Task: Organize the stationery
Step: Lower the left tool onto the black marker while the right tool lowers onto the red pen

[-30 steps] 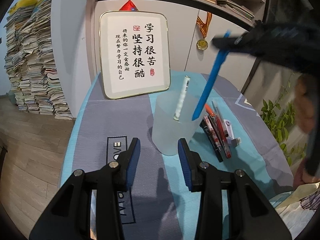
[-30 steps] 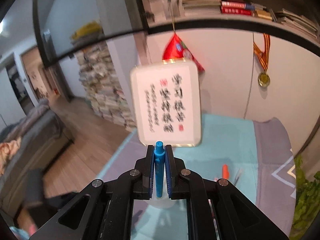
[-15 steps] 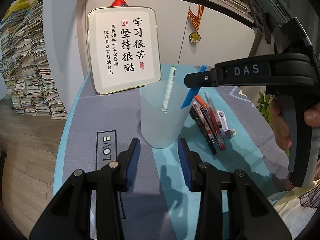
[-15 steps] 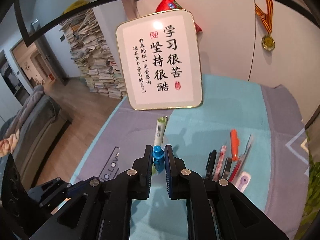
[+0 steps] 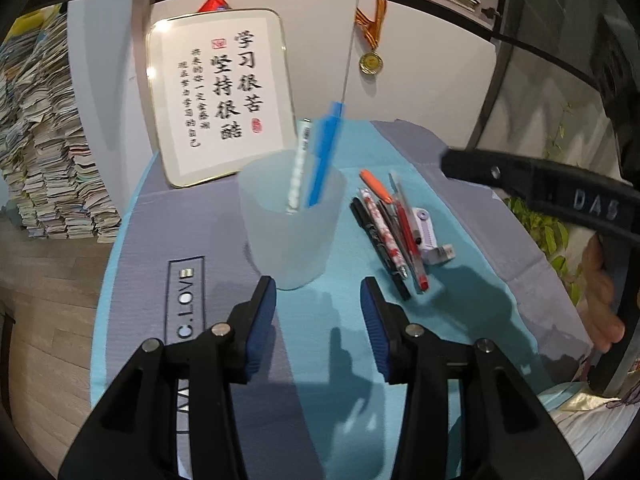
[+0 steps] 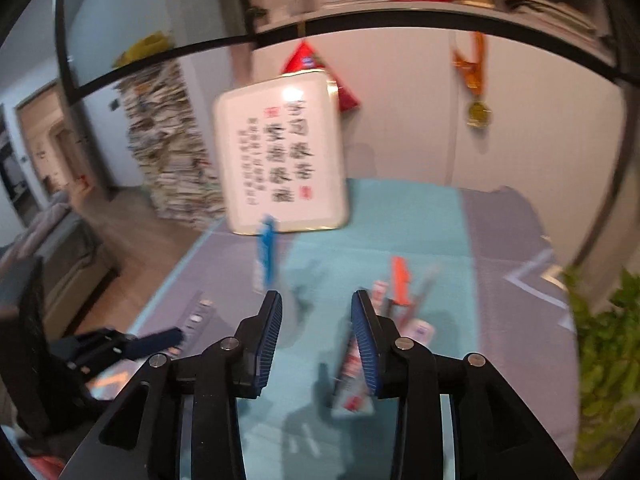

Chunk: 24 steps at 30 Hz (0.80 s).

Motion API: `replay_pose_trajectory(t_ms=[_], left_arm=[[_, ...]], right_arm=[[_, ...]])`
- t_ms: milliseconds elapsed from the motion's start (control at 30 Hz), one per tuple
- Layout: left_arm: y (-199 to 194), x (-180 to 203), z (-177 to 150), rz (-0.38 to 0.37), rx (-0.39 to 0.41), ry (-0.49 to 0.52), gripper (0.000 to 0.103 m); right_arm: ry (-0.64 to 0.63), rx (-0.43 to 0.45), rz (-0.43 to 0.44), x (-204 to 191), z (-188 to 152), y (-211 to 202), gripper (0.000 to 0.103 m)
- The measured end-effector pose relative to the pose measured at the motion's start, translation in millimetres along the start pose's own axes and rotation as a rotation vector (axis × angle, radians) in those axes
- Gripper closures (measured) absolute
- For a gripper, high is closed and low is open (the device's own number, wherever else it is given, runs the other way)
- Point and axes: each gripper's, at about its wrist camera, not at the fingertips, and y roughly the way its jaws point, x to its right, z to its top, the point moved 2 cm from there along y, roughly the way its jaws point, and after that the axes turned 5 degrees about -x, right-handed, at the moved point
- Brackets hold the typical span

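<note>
Both grippers, left gripper [image 5: 318, 298] and right gripper [image 6: 316, 312], opening empty; blue pen [image 5: 322, 160] seemingly in blurred cup [image 5: 292, 224].

A table draped in a teal-and-grey cloth [image 5: 460, 184] carries the desk's contents. At centre stands a frosted cup [image 5: 290, 224]; a framed calligraphy sign [image 5: 220, 96] leans on the cloth at its 11 o'clock. At the cup's 3 o'clock lies a tight row of pens [image 5: 390, 236], touching one another, with a small lilac-and-white item [image 5: 430, 236] just beside them. A "C.LOVE" label [image 5: 186, 296] sits at 7 o'clock.
</note>
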Motion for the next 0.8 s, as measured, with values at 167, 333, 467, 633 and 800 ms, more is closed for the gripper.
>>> replay_pose_trajectory(t_ms=[167,333,467,633,800], left_arm=[[13,21,-3,-0.022,-0.035,0.036,0.061],[31,41,-2,-0.047,-0.078,0.059,0.061],[47,56,0,-0.048,-0.111,0.078,0.061],[67,65,2,-0.008,-0.144,0.091,0.063],[81,63,7,0.034,-0.160,0.087,0.065]], right_arm=[[0.056,-0.089,-0.095,33,-28,9,0.067],[0.122,-0.156,-0.076,60,-56,18,0.067],[0.119,-0.190,-0.035,67,-69,21,0.067],[0.072,-0.253,0.015,62,-77,35,0.067],[0.015,-0.316,-0.020,52,-73,60,0.067]])
